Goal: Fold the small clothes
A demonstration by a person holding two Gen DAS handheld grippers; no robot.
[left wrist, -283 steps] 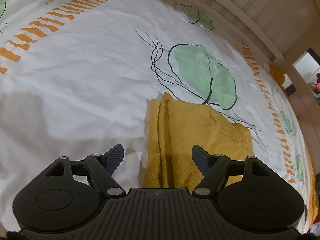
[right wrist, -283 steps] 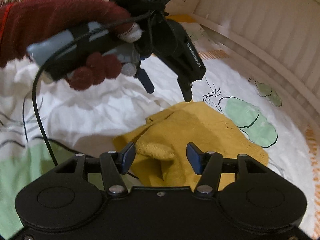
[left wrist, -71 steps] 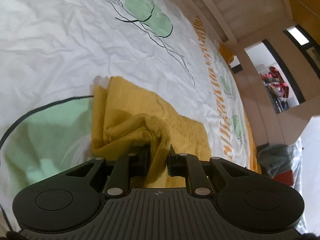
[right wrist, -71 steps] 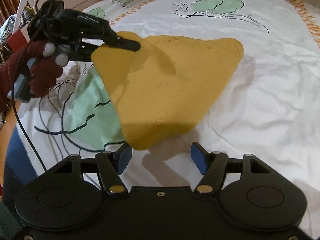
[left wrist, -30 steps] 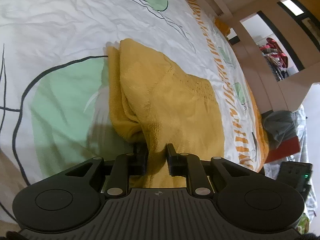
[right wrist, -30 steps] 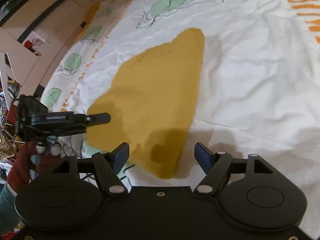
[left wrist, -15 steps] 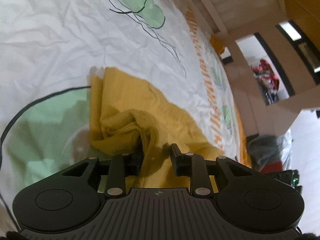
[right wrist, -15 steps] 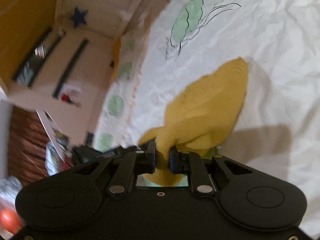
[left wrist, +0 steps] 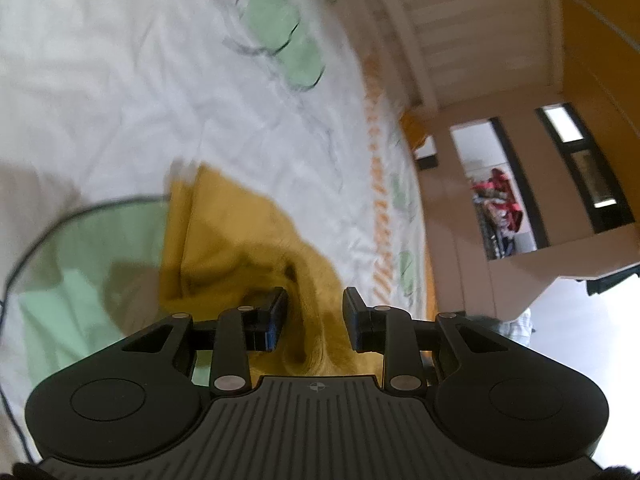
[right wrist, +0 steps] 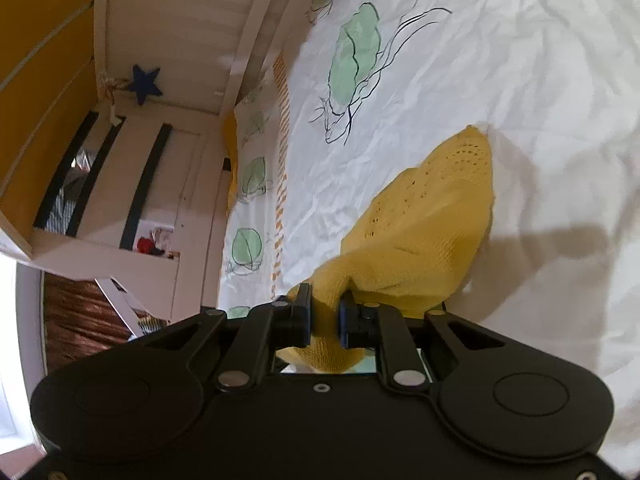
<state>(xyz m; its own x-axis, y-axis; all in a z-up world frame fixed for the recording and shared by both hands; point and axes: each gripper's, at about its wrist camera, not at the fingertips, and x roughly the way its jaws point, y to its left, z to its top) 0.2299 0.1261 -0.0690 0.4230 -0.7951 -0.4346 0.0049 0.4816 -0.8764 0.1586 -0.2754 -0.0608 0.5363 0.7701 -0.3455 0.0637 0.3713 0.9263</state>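
Garment blurred, near edge behind jaws.

Garment lies on the bed sheet, its near end bunched and raised between the right tongs, fingers closed on the fold; its far end rests flat on the sheet. In the left wrist view, the garment lies ahead of and between the left tongs, fingers apart with cloth in the gap; contact unclear, view blurred. Its left edge overlaps a leaf print on the sheet. Slatted bed rail runs along the sheet's far right side. Beyond the bed, a star sits on the wall, far left in the right wrist view.
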